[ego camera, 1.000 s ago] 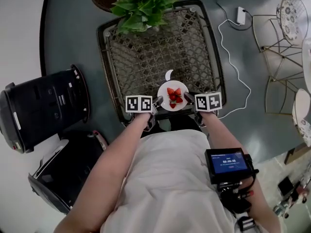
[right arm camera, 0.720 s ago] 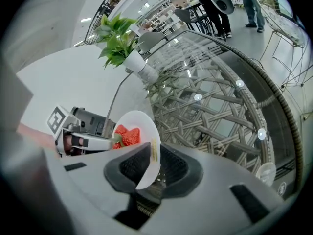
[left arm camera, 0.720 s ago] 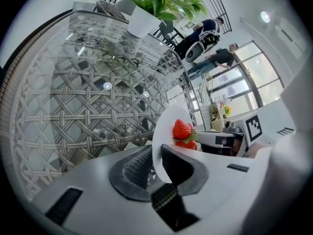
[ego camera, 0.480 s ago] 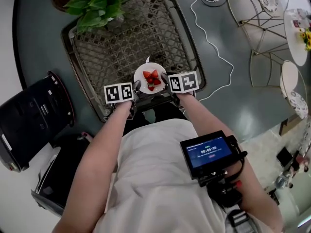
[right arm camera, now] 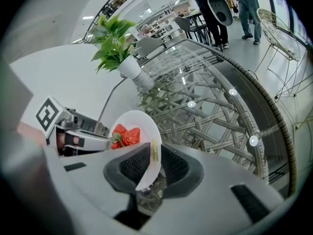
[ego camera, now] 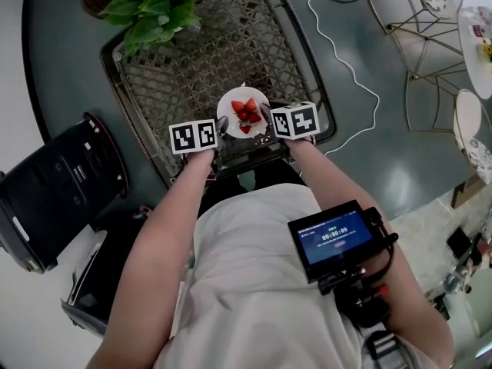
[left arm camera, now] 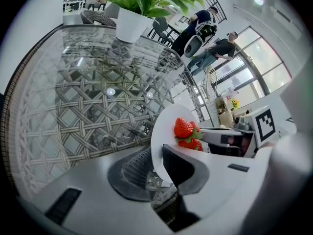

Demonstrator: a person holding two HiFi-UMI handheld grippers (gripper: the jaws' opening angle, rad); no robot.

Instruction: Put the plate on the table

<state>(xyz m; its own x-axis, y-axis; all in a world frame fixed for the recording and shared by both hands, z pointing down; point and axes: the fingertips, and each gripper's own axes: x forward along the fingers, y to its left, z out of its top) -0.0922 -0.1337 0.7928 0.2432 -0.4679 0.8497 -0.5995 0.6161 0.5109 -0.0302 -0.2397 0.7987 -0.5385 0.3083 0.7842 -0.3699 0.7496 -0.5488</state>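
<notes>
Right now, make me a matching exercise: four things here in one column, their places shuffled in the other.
1. round white plate
2. red strawberries
3. green leafy potted plant
4. black hard case

A. on the plate
B. floor, left of the woven glass-topped table
C. table's far end
D. rim between fingers of left gripper and right gripper

Pairs: 1-D, 2-A, 3-C, 4-B
</notes>
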